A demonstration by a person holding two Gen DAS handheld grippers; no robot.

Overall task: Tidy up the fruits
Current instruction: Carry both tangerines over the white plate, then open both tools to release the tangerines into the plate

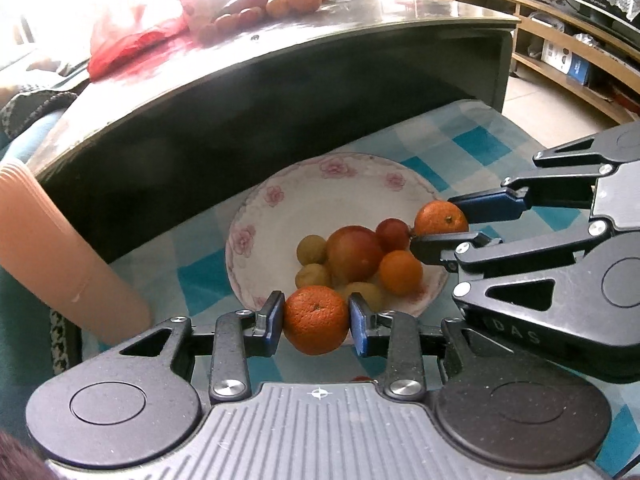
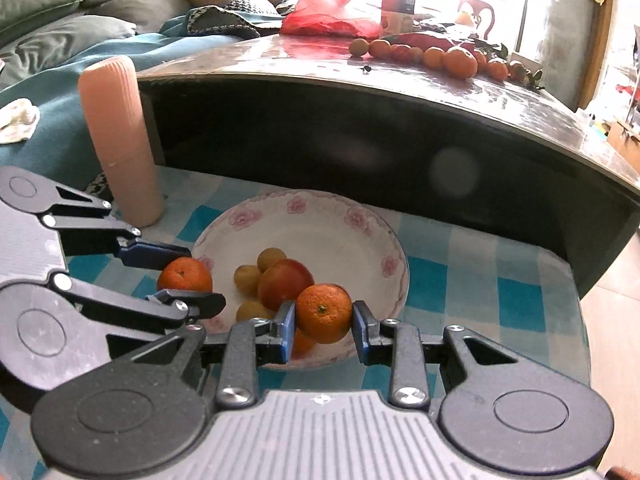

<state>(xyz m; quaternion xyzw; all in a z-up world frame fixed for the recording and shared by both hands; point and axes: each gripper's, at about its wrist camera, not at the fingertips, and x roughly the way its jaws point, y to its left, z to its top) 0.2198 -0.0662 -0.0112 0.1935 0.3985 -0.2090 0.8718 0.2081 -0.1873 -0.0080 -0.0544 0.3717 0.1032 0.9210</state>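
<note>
A white bowl with pink flowers (image 1: 280, 192) (image 2: 320, 212) stands on a blue checked cloth and holds several fruits: a big red one (image 1: 354, 254) (image 2: 284, 282), small yellow-green ones (image 1: 311, 249) and a small orange (image 1: 401, 272). My left gripper (image 1: 316, 320) (image 2: 182, 276) is shut on a tangerine (image 1: 316, 318) (image 2: 185, 274) over the bowl's near rim. My right gripper (image 2: 324, 314) (image 1: 444, 220) is shut on another tangerine (image 2: 324, 312) (image 1: 440, 218) over the bowl's other side.
A dark, glossy table (image 1: 360, 16) (image 2: 400, 80) rises behind the cloth, with a row of loose tangerines (image 1: 280, 4) (image 2: 440, 56) and a red plastic bag (image 1: 136, 36) (image 2: 332, 4) on top. A tall peach cylinder (image 1: 60, 256) (image 2: 120, 140) stands left of the bowl. Shelving (image 1: 580, 48) runs along the right.
</note>
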